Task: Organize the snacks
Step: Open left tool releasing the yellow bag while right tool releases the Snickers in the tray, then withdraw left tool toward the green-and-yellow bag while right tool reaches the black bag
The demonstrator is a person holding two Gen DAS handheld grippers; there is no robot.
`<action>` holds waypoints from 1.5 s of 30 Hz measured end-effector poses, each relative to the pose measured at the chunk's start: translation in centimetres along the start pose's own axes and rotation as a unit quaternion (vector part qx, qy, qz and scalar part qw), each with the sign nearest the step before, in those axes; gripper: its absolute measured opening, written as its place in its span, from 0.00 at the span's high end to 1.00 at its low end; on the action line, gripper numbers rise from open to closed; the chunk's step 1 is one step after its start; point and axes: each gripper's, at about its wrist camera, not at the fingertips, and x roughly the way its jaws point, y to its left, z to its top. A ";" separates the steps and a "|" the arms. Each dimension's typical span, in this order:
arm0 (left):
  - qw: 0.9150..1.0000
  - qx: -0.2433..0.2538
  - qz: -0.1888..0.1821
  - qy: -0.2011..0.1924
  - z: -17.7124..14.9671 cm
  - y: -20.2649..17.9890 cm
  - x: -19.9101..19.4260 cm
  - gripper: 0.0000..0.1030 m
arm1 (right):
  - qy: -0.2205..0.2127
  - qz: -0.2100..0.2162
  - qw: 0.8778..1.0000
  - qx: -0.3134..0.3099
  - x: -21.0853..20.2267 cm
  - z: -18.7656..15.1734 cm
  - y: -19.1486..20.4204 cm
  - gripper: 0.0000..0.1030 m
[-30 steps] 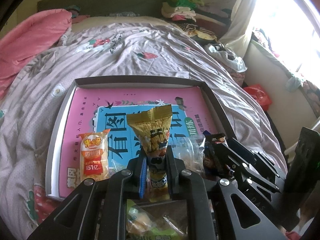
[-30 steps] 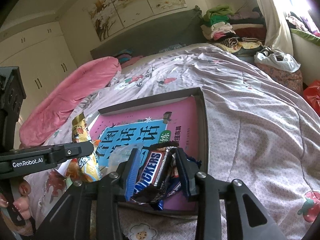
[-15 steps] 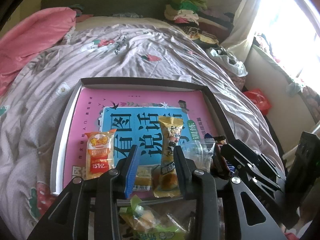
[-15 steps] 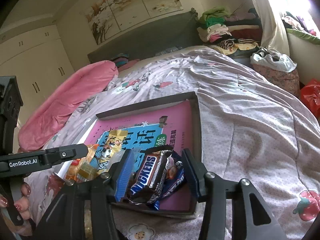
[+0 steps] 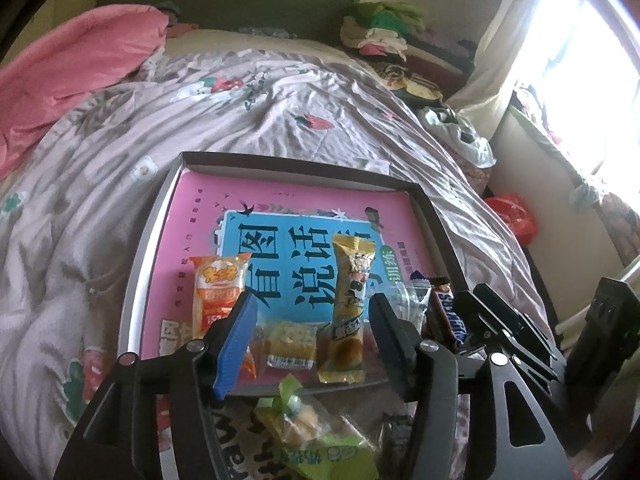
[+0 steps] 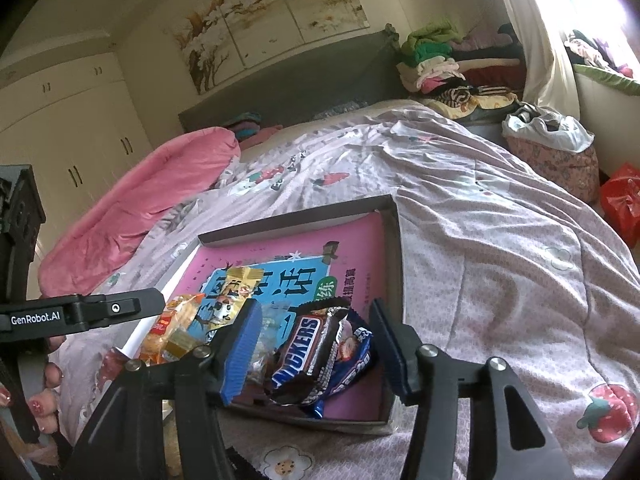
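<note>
A dark-rimmed tray with a pink and blue book cover inside lies on the bed. In it lie an orange snack pack, a small cracker pack and a yellow snack bag. My left gripper is open and empty just above the tray's near edge. My right gripper is open over a Snickers bar and a blue wrapper lying in the tray's near right corner. The Snickers bar also shows in the left wrist view.
A green-wrapped snack lies on the bedspread in front of the tray. A pink duvet lies at the far left. Folded clothes are stacked by the headboard. A red bag sits on the floor at the right.
Both grippers have opened. The left let go of the yellow snack bag, which now lies flat in the tray. The right released the Snickers bar into the tray corner and drew back.
</note>
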 end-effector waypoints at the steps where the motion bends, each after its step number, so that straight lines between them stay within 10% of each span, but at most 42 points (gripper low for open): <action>1: 1.000 -0.002 -0.001 0.000 0.0 0.1 -0.1 0.40 | -0.001 0.001 1.000 0.000 -0.2 0.0 0.1 0.46; 45: 1.000 -0.018 -0.007 0.021 -3.4 1.9 -3.0 0.26 | 0.030 -0.011 0.999 0.000 -3.2 -1.7 2.0 0.33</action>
